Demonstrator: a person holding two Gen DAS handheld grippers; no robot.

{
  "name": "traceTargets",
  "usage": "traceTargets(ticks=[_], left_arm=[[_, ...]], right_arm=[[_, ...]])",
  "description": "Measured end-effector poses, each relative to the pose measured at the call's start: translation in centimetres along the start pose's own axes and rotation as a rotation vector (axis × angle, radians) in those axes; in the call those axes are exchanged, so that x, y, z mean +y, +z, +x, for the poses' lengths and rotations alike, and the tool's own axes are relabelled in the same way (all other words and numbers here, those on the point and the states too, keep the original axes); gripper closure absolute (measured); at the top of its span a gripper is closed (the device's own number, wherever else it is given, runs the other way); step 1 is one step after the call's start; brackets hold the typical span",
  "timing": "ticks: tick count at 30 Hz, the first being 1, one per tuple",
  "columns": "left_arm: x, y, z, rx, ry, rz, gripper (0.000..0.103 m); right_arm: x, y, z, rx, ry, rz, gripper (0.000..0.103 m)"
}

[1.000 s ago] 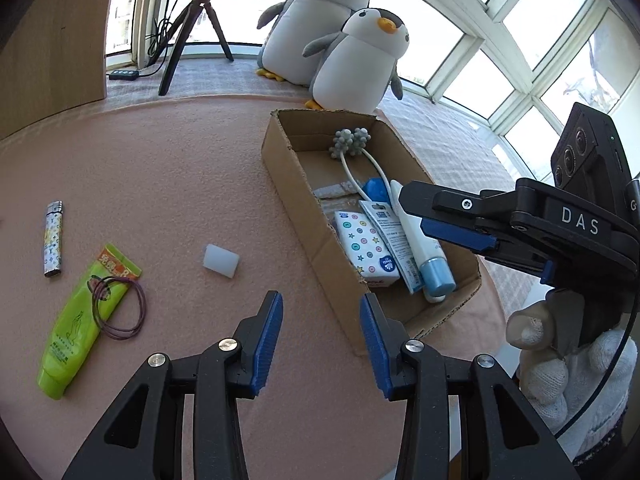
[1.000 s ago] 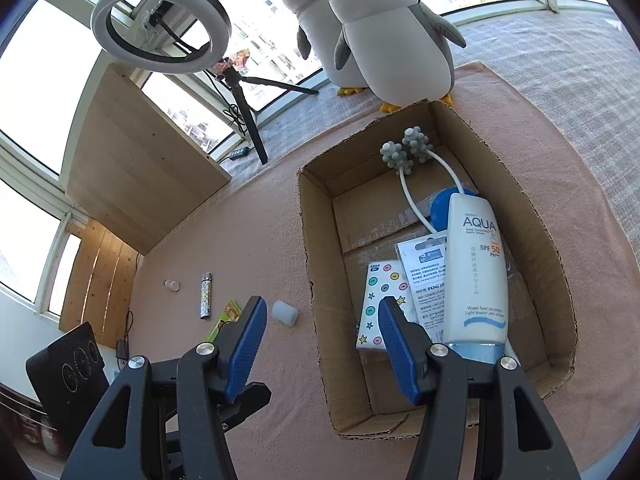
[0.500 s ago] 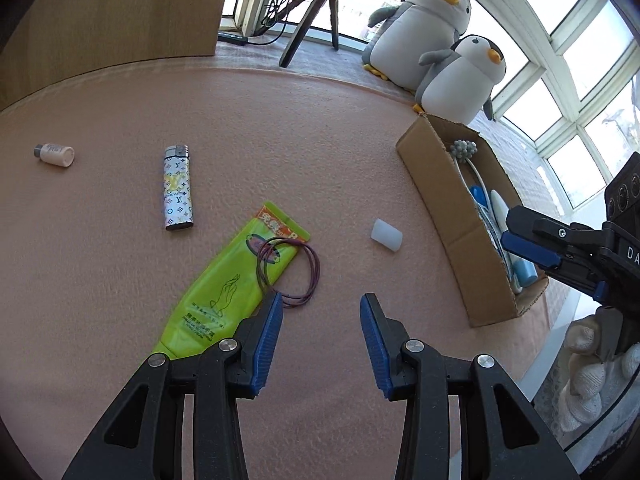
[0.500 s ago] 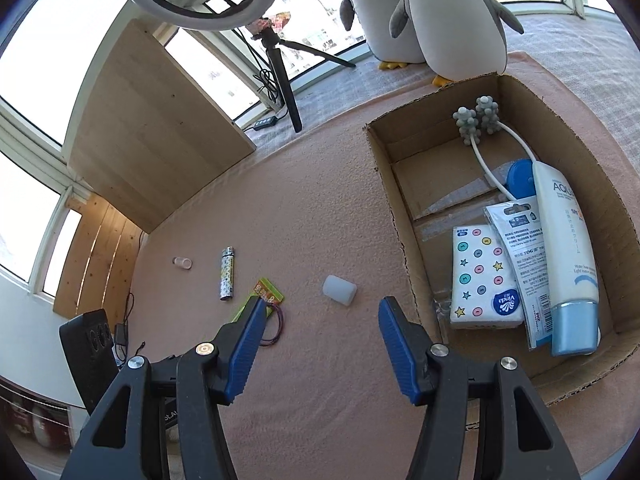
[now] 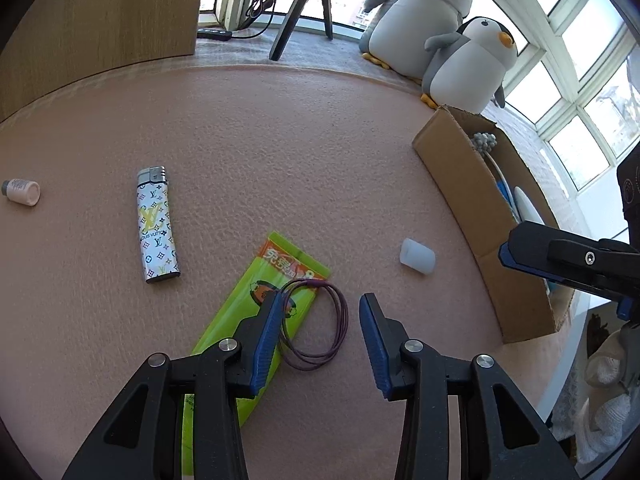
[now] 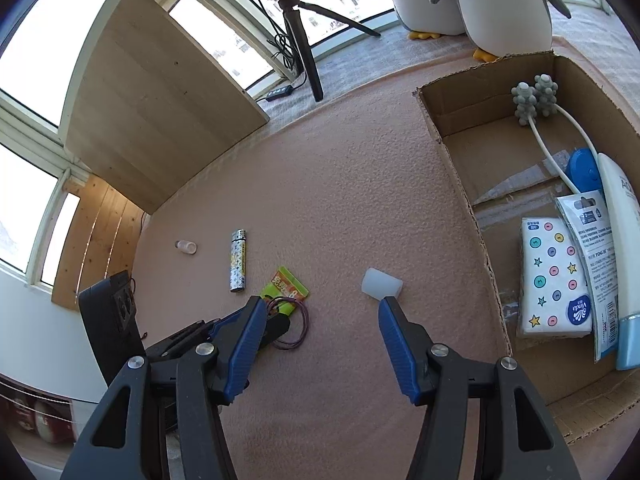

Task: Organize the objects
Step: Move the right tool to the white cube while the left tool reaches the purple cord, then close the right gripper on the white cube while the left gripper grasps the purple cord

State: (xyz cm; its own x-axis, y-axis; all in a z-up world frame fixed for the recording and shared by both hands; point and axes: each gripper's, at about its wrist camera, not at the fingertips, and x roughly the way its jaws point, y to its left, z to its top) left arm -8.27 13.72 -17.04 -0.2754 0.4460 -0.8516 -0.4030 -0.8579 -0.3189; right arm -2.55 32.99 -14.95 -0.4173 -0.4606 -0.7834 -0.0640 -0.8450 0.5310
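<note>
Hair ties (image 5: 316,322), a purple loop of thin elastic strands, lie half on the green tube (image 5: 256,320) and half on the pink bench (image 5: 280,140), directly between the open fingers of the left tongs (image 5: 318,316), which hover over them with nothing held. Right tongs (image 6: 322,320) are also spread wide and empty, poised above bare bench with the white cap (image 6: 381,284) just beyond the right fingertip. Judgement: step in hand is picking up the loop for transfer to the cardboard box (image 5: 472,184). To do it well, lower the left tongs until the pads reach the mat, straddle one side of the loop where it lies clear of the tube, and close slowly so the strands bunch rather than slip out; avoid pinching the tube edge along with them. Strand count within the loop cannot be resolved. Count, loose on bench: one hair-tie loop, one green tube, one patterned lighter (image 5: 157,226), one white cap, one small bottle (image 5: 22,192) lying on its side. Count, inside box: one tissue pack (image 6: 554,280), one flat sachet (image 6: 592,248), one sunscreen tube (image 6: 624,264), one blue round item (image 6: 584,170), one white-stemmed tool with two grey knobbed heads (image 6: 534,100). Beyond the box: two plush penguins (image 5: 440,36).
</note>
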Motion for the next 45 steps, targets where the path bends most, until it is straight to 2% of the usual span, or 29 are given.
traceTargets(ticks=[3,6,13,19,26,32,34,37,39,40,41,44,45], left_arm=[[-1.3,-0.6,0.7,0.028,-0.042,0.057,0.061],[-1.9,-1.7,1.4,0.066,-0.08,0.063,0.06],[-0.3,-2.6,0.7,0.037,-0.058,0.044,0.061],[1.9,-1.9,0.2,0.019,-0.025,0.025,0.061],[1.3,-2.0,0.0,0.022,-0.002,0.047,0.057],[1.0,-1.3,0.5,0.016,0.007,0.036,0.054],[0.6,-0.9,0.9,0.016,0.025,0.047,0.054],[-0.3,-0.4,1.5,0.012,0.071,0.087,0.054],[-0.8,-0.3,1.8,0.005,0.097,0.108,0.058],[-1.0,-0.3,2.0,-0.001,0.114,0.113,0.068],[-1.0,-0.2,2.1,-0.003,0.124,0.112,0.081],[-0.7,0.0,2.1,-0.008,0.101,0.075,0.098],[-0.7,-0.1,2.1,-0.01,0.097,0.07,0.1]], right_arm=[[0.2,0.4,0.7,0.019,-0.004,-0.007,0.048],[0.3,0.5,1.4,0.033,-0.011,-0.015,0.048],[0.3,1.0,4.1,0.077,-0.039,-0.026,0.048],[0.5,1.7,6.2,0.097,-0.148,-0.077,0.048],[1.0,1.4,8.2,0.115,-0.294,-0.167,0.048],[0.6,1.3,8.3,0.108,-0.33,-0.197,0.049],[0.2,1.2,8.4,0.106,-0.342,-0.199,0.051],[-0.2,1.2,7.9,0.092,-0.361,-0.2,0.067],[-0.5,1.2,7.6,0.09,-0.366,-0.201,0.078],[-0.7,1.2,7.5,0.09,-0.361,-0.196,0.079],[-0.8,1.2,7.3,0.089,-0.352,-0.192,0.082],[-0.9,0.9,7.0,0.089,-0.34,-0.194,0.083],[-0.8,0.8,6.9,0.089,-0.338,-0.197,0.083]])
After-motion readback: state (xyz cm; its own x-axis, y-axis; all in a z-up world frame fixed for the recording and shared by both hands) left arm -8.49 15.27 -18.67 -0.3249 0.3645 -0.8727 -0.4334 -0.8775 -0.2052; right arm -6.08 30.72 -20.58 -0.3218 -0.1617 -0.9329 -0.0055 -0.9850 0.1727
